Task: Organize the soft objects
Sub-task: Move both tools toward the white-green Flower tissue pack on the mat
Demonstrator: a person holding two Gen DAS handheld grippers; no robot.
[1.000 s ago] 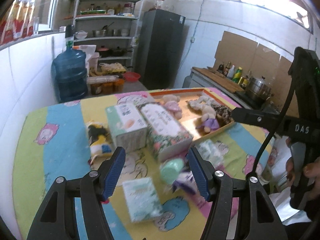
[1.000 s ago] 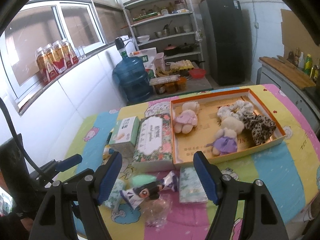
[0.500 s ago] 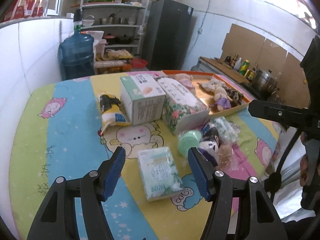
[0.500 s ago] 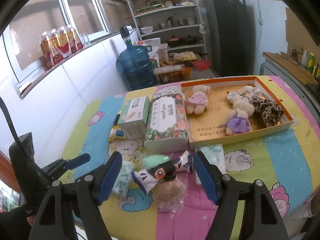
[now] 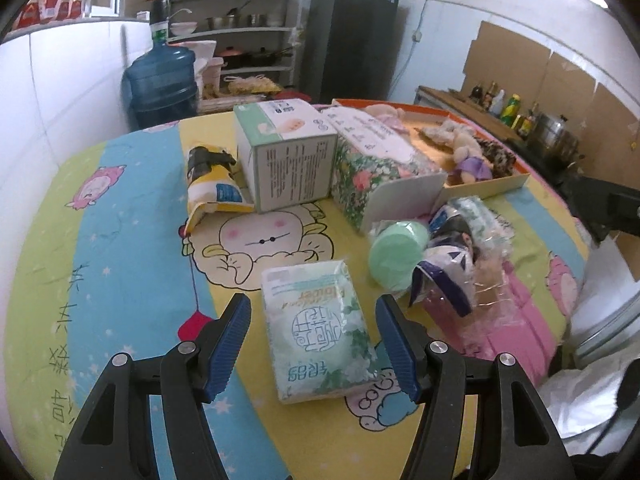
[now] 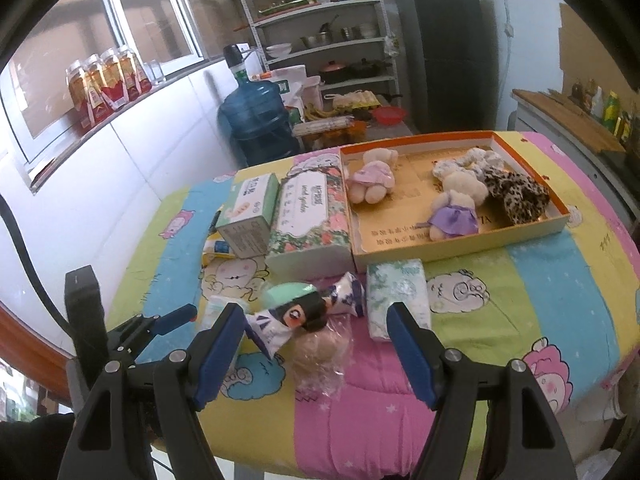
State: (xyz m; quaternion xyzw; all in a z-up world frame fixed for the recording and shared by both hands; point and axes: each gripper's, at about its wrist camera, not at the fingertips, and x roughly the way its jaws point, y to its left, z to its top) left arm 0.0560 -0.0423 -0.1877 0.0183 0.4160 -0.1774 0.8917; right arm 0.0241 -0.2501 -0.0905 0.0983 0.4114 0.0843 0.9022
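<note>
My left gripper [image 5: 314, 344] is open, its jaws on either side of a green-and-white tissue pack [image 5: 318, 334] lying on the table. My right gripper [image 6: 316, 350] is open above a doll with black hair [image 6: 298, 314] and a crumpled clear bag [image 6: 320, 354]. A second tissue pack [image 6: 396, 294] lies right of the doll. An orange-rimmed tray [image 6: 460, 246] at the back right holds two plush bears [image 6: 370, 180] [image 6: 456, 208] and fluffy scrunchies [image 6: 516, 194]. A green round lid [image 5: 396, 246] lies beside the doll.
A floral tissue box [image 6: 310, 216] and a green-white carton [image 6: 250, 210] stand left of the tray. A yellow snack bag [image 5: 212, 190] lies beside the carton. A cartoon tablecloth [image 6: 560, 280] covers the table. A blue water jug [image 6: 256, 114] and shelves stand behind.
My left gripper has come lower and closer, so the green tissue pack now sits between its open jaws. My right gripper has drifted a little nearer the doll.
</note>
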